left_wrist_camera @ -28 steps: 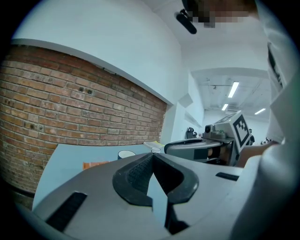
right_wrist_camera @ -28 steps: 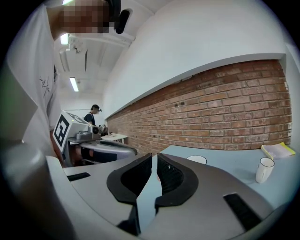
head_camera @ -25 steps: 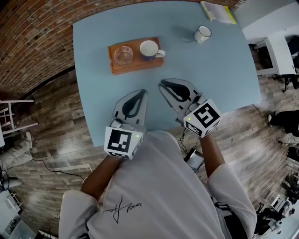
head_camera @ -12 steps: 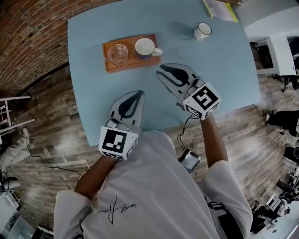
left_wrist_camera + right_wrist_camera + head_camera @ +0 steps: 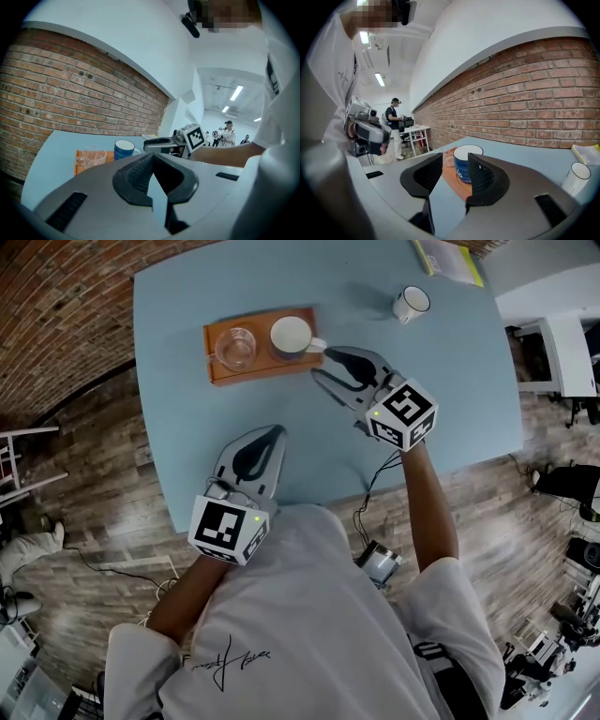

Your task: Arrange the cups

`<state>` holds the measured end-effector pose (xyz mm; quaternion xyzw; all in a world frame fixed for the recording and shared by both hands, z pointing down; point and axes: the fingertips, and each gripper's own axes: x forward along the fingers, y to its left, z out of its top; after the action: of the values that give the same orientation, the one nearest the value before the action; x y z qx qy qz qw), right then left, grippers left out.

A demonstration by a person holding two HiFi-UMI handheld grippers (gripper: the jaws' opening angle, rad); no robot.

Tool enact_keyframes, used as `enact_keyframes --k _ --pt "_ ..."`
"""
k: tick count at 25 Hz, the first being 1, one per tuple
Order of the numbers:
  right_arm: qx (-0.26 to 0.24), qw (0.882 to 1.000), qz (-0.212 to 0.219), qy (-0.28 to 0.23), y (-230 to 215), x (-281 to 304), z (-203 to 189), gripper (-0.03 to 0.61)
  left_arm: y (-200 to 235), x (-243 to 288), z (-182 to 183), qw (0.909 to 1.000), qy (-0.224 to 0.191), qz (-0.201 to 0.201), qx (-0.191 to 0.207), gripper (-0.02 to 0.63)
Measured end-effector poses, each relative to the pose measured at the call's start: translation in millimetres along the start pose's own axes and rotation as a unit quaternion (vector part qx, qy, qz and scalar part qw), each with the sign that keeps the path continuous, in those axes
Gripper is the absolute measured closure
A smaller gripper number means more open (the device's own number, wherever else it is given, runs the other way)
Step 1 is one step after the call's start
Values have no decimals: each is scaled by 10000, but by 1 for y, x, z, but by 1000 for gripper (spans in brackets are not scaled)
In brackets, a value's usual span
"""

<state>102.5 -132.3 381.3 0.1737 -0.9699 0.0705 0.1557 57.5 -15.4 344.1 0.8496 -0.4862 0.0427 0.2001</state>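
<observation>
On the wooden tray (image 5: 258,367) stand a clear glass cup (image 5: 234,348) and a blue mug (image 5: 291,337) with a white inside, its handle pointing right. A white mug (image 5: 411,304) stands alone at the table's far right. My right gripper (image 5: 325,367) is just right of the tray, its tips close to the blue mug's handle. Its jaws have just been opening and nothing lies between them. In the right gripper view the blue mug (image 5: 464,164) shows through the gap of my right gripper (image 5: 454,164), a little beyond the tips. My left gripper (image 5: 272,433) is shut and empty near the front edge.
The light blue table (image 5: 450,381) has a yellow book (image 5: 448,259) at its far right corner. Wooden floor and a brick wall (image 5: 56,296) lie to the left. In the left gripper view, people (image 5: 227,133) stand far off in the room.
My right gripper has moved forward and left towards the tray, and its jaws have gone from shut to open. My left gripper has barely moved.
</observation>
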Motion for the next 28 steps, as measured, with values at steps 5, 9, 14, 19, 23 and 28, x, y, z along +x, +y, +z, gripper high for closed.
enact_keyframes --k 5,9,14,19,23,28 --pt "-205 9996 -85 191 -20 7 -11 430 4 1 -1 10000 15 23 -35 606" --pt "-167 9994 -21 293 -29 13 -20 428 5 -1 2 9999 -83 47 -132 606" --pt "-248 9986 54 460 -38 20 -28 428 8 1 2 9999 -23 74 -126 606" --pt "-330 9971 191 660 -44 27 -37 428 17 2 5 9997 -57 189 -167 606" --pt "-412 9960 207 769 -49 31 -42 428 18 2 2 9995 -25 262 -184 606" --pt "-504 9943 346 874 -47 40 -46 428 19 0 -2 9994 -5 314 -152 606"
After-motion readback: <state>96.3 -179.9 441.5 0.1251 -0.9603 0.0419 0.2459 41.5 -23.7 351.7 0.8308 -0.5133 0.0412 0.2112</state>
